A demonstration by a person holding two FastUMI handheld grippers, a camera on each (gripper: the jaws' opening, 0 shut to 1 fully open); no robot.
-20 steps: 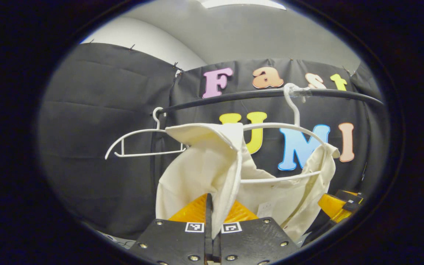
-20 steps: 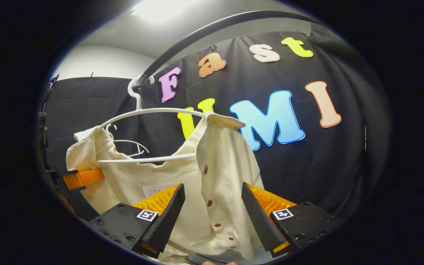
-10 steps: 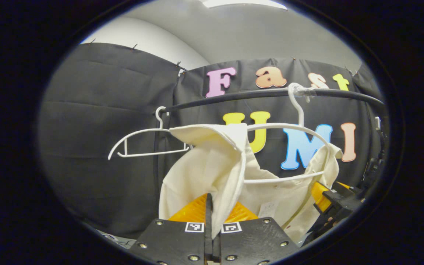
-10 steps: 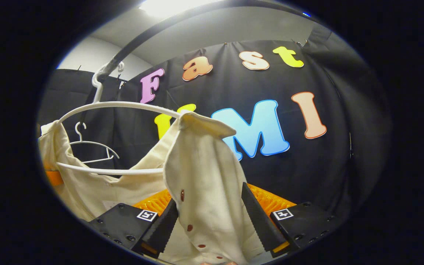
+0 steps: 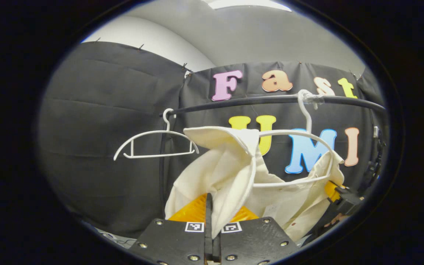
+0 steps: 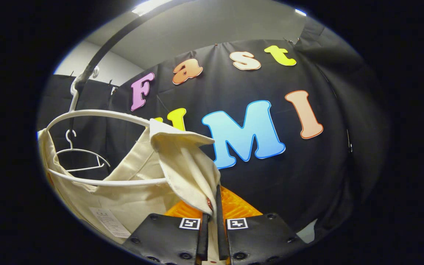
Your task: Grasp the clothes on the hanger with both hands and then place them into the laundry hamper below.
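1. Left gripper view, far left: spare hanger [image 5: 156, 144], white, bare, hooked on black rail [image 5: 256, 101], hanging level.
2. Centre: cream shirt [image 5: 219, 176] draped on second hanger [image 5: 304, 154], which hooks on rail farther right. One shirt shoulder up at hanger's left end, front edge folding down toward camera.
3. Bottom centre: left gripper [image 5: 213, 215] pinched tight on that hanging front edge; cloth running down into the slit between the two fingers, both pressing on it.
4. Lower right: other gripper partly seen past shirt's far side, at hem level.
5. Right gripper view, left side: spare hanger [image 6: 81, 158] seen through loop of hanger [image 6: 98, 114]; rail [image 6: 123, 31] arcing overhead.
6. Centre-left: shirt [image 6: 142, 191] slung below hanger bar, white label visible inside, collar flap folded over toward centre.
7. Bottom centre: right gripper [image 6: 212, 217] closed narrow on shirt's front edge; fabric strip with a dark button caught between the fingers, both in contact.
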